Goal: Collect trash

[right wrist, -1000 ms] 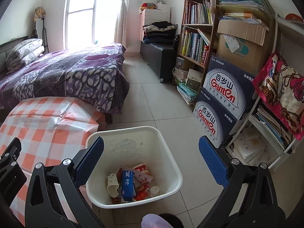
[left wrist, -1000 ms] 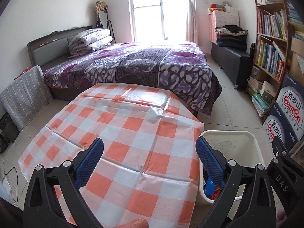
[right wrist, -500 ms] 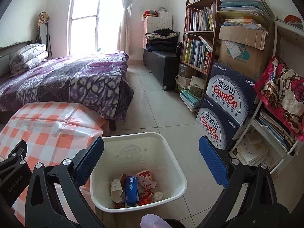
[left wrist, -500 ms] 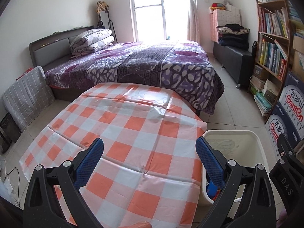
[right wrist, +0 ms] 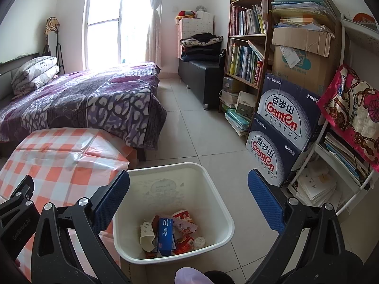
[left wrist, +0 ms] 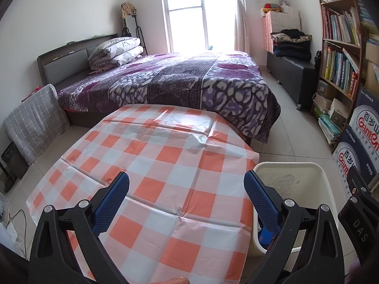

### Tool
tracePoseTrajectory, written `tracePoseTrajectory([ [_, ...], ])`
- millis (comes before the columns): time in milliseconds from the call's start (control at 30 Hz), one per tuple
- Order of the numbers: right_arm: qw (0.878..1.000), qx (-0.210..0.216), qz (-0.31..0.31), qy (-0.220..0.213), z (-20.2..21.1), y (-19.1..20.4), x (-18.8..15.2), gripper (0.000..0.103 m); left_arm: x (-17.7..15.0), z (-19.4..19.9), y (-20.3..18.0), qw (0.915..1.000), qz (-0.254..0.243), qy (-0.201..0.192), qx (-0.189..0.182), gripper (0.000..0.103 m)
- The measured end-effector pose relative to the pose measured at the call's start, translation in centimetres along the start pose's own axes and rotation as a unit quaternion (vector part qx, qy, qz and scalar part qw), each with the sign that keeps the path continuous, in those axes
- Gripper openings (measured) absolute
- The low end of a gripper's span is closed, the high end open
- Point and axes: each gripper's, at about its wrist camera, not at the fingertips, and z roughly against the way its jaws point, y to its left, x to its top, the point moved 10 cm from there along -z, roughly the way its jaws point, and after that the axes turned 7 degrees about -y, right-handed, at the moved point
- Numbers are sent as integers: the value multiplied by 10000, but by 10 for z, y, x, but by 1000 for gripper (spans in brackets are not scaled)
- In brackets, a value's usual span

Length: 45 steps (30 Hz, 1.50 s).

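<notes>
Left gripper (left wrist: 187,197) held jaws wide over checked tablecloth (left wrist: 165,165), right gripper (right wrist: 189,198) spread wide and empty above white bin (right wrist: 222,213), blue carton (right wrist: 164,235) and wrappers inside

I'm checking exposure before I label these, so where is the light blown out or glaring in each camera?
Left wrist view: the window is blown white, with a glare patch on the checkered tablecloth at its far edge. Right wrist view: the window is again overexposed and washes out the bed beneath it; the bin is evenly lit.
</notes>
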Motion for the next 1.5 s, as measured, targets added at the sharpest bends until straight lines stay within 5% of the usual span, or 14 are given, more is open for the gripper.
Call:
tracePoseTrajectory([
  [1500, 9996, 81, -125, 233, 6, 20, -12, 96, -1, -1, 2, 10000, -15, -34, -29, 94],
])
